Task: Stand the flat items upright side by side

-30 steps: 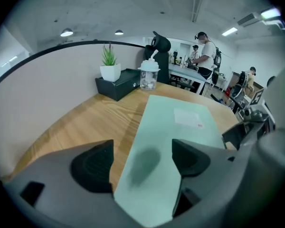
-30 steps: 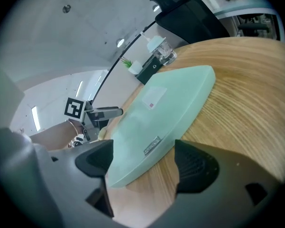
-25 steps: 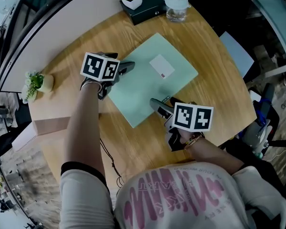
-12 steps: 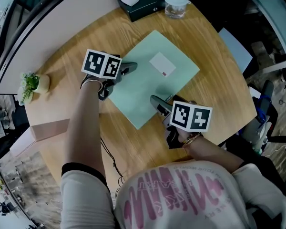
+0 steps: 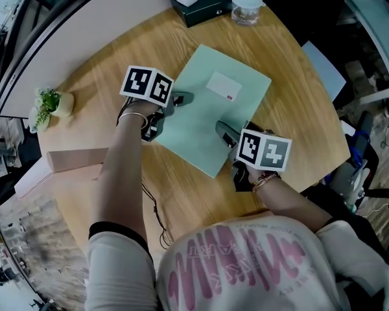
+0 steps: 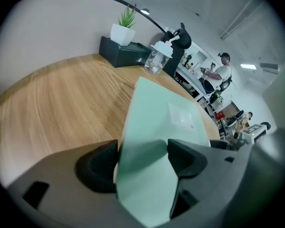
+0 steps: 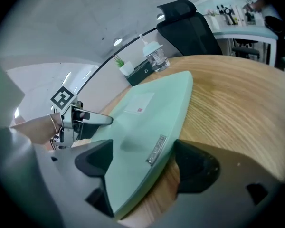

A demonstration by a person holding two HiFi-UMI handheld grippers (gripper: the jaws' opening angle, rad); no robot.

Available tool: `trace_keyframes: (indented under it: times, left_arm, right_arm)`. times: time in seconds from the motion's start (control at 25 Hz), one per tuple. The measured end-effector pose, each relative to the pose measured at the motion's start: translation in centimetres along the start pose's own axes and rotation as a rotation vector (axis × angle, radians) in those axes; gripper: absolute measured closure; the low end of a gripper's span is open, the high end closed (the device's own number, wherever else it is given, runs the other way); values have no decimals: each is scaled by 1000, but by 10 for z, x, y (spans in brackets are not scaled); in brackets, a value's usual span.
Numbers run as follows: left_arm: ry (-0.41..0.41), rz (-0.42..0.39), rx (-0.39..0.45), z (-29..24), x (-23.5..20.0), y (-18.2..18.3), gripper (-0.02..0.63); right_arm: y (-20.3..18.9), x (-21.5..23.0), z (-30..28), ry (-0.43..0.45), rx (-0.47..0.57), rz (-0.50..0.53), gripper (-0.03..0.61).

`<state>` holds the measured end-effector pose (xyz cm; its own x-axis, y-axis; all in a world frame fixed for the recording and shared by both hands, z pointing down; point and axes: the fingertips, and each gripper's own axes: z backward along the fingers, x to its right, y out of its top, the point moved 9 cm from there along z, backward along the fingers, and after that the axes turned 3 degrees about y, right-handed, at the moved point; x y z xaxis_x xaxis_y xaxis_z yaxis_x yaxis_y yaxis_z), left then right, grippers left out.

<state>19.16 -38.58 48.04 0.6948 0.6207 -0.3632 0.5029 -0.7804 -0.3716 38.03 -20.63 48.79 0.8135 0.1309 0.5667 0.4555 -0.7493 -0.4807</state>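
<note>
Two folder (image 5: pixel 207 109) corners lie hidden: left hand-held gripper (image 6: pixel 142 161) pinches, right hand-held gripper (image 7: pixel 143 164) gapes around.

The head camera looks steeply down on the round bench (image 5: pixel 97 76), with the whole green board (image 5: pixel 207 109) in frame. The camera on the left claw (image 6: pixel 142 152) sits low and close, facing along the board toward a potted plant (image 6: pixel 123 26) at the far edge. The camera on the right claw (image 7: pixel 143 161), equally low, looks across the same board from the other side, sharing that plant.
</note>
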Motion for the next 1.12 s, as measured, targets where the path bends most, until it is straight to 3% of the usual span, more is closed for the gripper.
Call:
trace_keyframes:
  times: [0.16, 0.28, 0.64, 1.12]
  left_arm:
    - [22, -36, 82, 1, 2, -8, 278]
    - [17, -55, 121, 2, 3, -11, 281]
    - [28, 83, 44, 7, 19, -24, 298]
    - [121, 42, 171, 15, 69, -45, 296]
  right_arm:
    - [-3, -5, -1, -40, -12, 95, 176]
    - [-3, -7, -1, -50, -7, 109, 178]
    - [-5, 4, 5, -18, 18, 150, 158]
    - [-8, 20, 31, -35, 1, 183, 143]
